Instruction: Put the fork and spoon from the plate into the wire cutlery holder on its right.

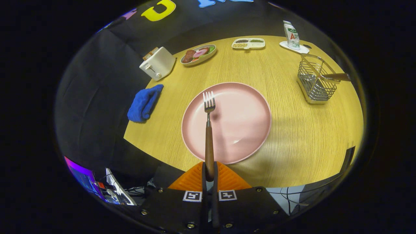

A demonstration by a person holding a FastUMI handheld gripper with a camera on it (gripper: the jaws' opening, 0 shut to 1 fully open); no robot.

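My gripper (210, 170) is shut on the wooden handle of the fork (209, 130), which points straight ahead with its metal tines up over the pink plate (240, 123). The fork is lifted above the plate and casts a shadow beside the tines. The plate lies on the yellow wooden table and nothing else lies on it. Far to the plate's right stands the wire cutlery holder (314, 83). A wooden-handled utensil (336, 77), likely the spoon, leans in it with its handle sticking out to the right.
A blue cloth (144, 102) lies left of the plate near the table edge. Behind it stands a white toaster (157, 63). At the back are a dish of food (198, 54), a divided tray (248, 43) and a carton on a coaster (292, 35).
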